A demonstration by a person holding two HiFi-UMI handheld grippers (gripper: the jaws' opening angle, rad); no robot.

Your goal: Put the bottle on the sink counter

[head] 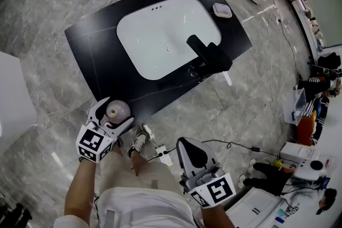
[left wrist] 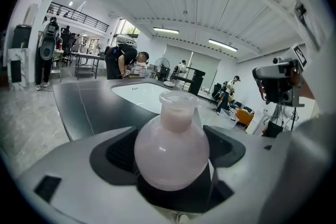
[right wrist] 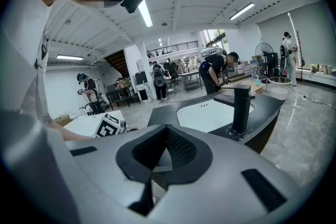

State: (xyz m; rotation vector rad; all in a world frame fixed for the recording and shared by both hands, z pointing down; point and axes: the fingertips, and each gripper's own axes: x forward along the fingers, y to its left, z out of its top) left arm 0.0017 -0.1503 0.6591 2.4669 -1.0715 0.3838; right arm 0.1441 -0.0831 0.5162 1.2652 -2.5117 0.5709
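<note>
My left fingers (left wrist: 113, 155) stand wide and are clamped on the round belly of the pink bottle (left wrist: 171, 152); it sits upright between them, neck up, held in the air close to the near edge of the black worktop (head: 101, 45); the white basin (head: 160, 34) and the black faucet (head: 206, 53) lie beyond it; my right fingers (right wrist: 184, 149) are closed together with nothing in them, low by my body.

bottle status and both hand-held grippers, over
Left hand-held gripper shut on pink bottle, at sink counter near edge, not set down. Right hand-held gripper shut, empty. Nothing blocking; faucet well aside.
</note>
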